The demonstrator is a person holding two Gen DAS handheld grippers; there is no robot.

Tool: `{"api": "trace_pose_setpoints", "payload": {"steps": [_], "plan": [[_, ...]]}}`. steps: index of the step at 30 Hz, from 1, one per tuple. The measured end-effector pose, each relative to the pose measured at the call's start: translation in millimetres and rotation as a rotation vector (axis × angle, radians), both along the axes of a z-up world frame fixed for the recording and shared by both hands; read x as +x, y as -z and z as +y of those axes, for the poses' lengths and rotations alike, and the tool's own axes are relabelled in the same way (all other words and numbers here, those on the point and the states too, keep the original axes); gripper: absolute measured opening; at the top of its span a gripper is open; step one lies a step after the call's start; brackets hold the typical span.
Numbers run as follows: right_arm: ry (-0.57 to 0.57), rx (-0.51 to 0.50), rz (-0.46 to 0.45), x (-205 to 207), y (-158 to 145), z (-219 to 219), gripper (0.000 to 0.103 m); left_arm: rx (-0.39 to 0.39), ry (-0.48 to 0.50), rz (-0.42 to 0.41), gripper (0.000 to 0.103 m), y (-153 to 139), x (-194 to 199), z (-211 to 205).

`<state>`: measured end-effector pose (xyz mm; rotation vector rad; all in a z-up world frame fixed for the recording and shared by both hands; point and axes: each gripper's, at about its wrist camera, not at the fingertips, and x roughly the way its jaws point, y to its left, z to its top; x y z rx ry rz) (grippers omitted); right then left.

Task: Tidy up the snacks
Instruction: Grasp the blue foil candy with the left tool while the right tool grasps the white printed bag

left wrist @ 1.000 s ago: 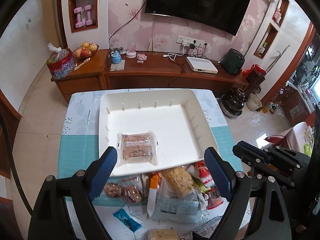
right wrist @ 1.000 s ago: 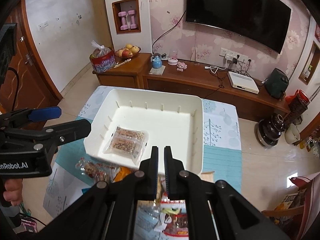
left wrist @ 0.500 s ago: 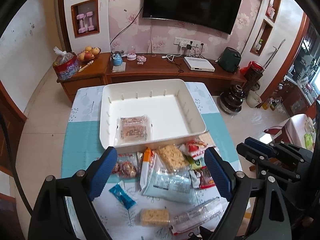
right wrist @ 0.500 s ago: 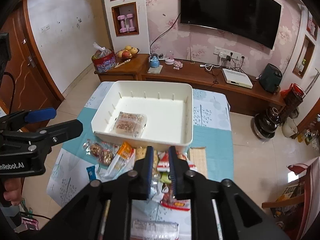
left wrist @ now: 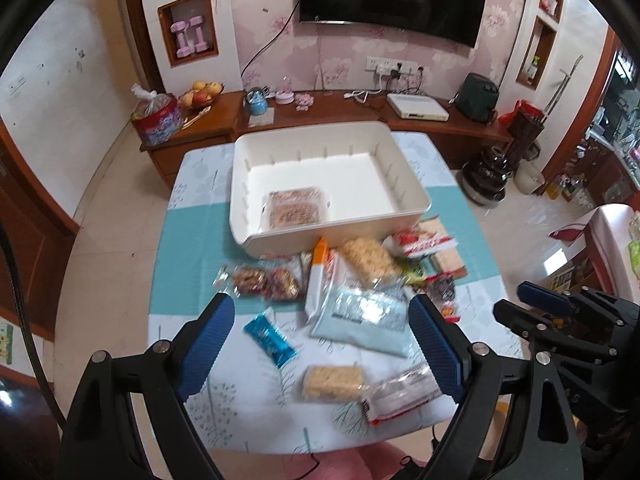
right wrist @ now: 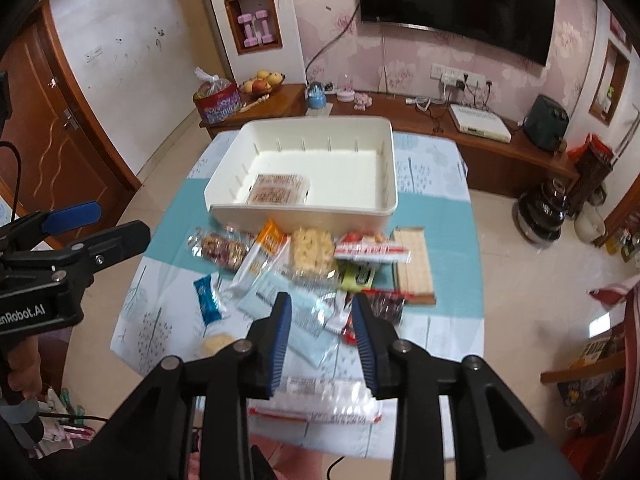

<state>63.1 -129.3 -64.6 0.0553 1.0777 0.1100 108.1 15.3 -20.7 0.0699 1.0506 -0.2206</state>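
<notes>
Beyond both sets of jaws we see the white bin at the far side of the table, holding one clear pack of brown biscuits near its front-left corner.

Left gripper: jaws wide apart, nothing between the pads, hanging above the near half of the table. Just beyond its left finger we note a blue wrapper; between the fingers and further out, a pale blue pouch; closer in, a yellow cracker pack and a clear red-edged pack touching it.

Ahead of that, along the bin's front wall, we log the loose heap: nut pack, orange-and-white sachet, puffed cracker pack, red-and-white pack.

Right gripper: jaws have just been opening and stand partly apart, nothing clamped. Seen through the gap lies the pale blue pouch; beyond the right finger, a dark red wrapper and a wafer tray.
</notes>
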Motion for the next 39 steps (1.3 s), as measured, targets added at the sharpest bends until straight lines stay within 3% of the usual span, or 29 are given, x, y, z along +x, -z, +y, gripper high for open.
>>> {"api": "trace_pose_setpoints", "payload": {"steps": [5, 11, 20, 26, 29, 39], "plan": [[0.046, 0.031, 0.067, -9, 15, -2, 0.041, 0.035, -0.005, 0.046, 0.088, 17, -2, 14], [0.157, 0.074, 0.157, -8, 36, -8, 0.042, 0.052, 0.008, 0.135, 0.088, 47, 9, 29], [0.505, 0.215, 0.374, -15, 90, -28, 0.051, 0.068, 0.055, 0.345, 0.088, 101, 35, 52], [0.722, 0.322, 0.434, -33, 117, -38, 0.051, 0.051, 0.059, 0.484, 0.088, 137, 62, 67], [0.816, 0.374, 0.456, -43, 128, -39, 0.051, 0.074, 0.07, 0.509, 0.088, 150, 75, 69], [1.067, 0.576, 0.499, -68, 165, -39, 0.051, -0.055, -0.067, 0.784, 0.088, 218, 106, 91]]}}
